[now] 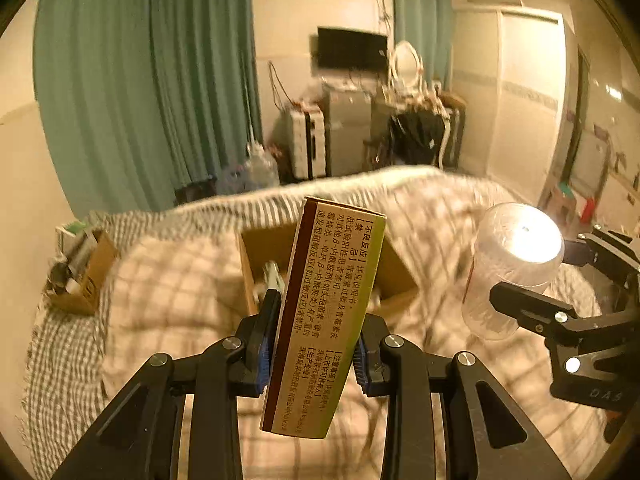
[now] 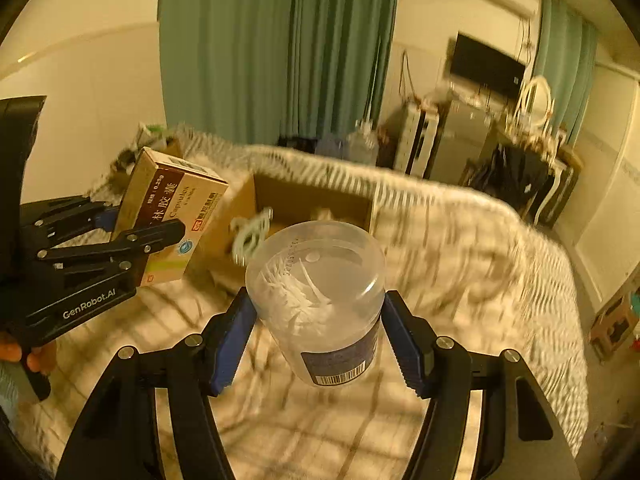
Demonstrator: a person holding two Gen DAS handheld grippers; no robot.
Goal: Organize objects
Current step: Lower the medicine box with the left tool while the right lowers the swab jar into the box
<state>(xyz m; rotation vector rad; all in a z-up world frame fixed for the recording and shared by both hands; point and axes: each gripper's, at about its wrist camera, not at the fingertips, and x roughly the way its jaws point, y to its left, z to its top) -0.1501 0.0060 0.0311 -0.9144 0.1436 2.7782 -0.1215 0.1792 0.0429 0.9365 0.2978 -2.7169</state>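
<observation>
green curtains (image 1: 160,92), wall television (image 1: 352,48), wardrobe (image 1: 520,92)

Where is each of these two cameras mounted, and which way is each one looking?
Left wrist view: sits on the left tool, looking along it at its medicine box over the bed; right tool alongside.
Right wrist view: sits on the right tool, looking at its clear jar; left tool and fingers show.
Shared: cardboard box, curtains.

clear plastic jar (image 2: 320,300), printed card box (image 1: 324,320), checked cloth bedspread (image 1: 168,280).
</observation>
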